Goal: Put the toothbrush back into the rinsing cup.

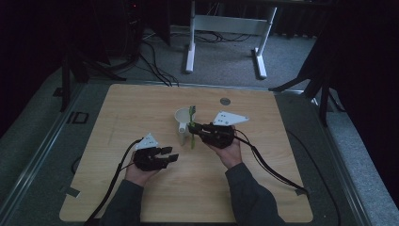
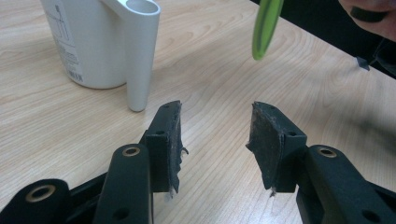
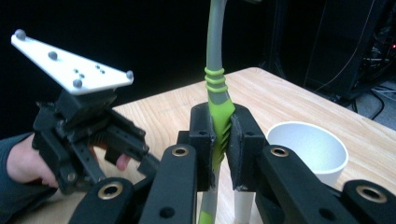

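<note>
Right gripper (image 1: 192,127) clenched on a green toothbrush (image 3: 219,116), held upright just beside the white cup (image 1: 182,117), at its 3 o'clock in the high view. Left gripper (image 1: 172,154) released, jaws apart and empty, low over the table (image 1: 263,155) at the cup's 7 o'clock.

dim room, dark at the edges. light wooden table (image 1: 141,197) with rounded corners and a small round metal disc (image 1: 225,101) near its far edge. beyond the table, grey carpet floor (image 1: 226,70), a white desk frame (image 1: 226,33) on 2 feet, black cables (image 1: 155,63) left of it.
</note>
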A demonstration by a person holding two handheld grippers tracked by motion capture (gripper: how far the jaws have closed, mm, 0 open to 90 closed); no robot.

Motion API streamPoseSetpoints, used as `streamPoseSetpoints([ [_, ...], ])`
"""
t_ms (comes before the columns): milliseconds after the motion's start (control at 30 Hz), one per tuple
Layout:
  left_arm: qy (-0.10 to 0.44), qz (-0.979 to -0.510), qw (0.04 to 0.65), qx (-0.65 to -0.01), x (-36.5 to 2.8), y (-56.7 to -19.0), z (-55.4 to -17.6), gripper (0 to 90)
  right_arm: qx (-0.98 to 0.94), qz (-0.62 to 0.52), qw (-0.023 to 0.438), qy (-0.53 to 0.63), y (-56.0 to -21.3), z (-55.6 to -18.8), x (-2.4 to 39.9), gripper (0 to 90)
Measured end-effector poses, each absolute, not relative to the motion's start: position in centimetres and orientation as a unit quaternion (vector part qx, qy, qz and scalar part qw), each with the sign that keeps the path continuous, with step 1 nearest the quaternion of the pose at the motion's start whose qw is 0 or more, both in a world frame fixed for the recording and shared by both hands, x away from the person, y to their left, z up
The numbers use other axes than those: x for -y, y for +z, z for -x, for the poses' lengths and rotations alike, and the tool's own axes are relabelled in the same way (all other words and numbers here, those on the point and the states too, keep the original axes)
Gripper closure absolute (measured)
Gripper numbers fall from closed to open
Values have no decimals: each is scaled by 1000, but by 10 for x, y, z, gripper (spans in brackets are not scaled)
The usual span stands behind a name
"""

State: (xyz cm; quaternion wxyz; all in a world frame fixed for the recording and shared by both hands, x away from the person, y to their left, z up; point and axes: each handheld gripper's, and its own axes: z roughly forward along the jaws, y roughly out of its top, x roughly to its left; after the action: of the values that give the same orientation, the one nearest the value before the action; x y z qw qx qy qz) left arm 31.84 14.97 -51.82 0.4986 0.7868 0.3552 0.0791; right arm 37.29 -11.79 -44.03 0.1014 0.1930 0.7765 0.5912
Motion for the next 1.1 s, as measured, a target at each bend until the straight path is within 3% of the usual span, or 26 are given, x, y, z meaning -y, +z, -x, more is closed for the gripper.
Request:
streamPoseSetpoints([
  [1100,76,-790,494,-354,-147,-521,-319,548,-738,-223,137,622,-435,-390,111,811],
])
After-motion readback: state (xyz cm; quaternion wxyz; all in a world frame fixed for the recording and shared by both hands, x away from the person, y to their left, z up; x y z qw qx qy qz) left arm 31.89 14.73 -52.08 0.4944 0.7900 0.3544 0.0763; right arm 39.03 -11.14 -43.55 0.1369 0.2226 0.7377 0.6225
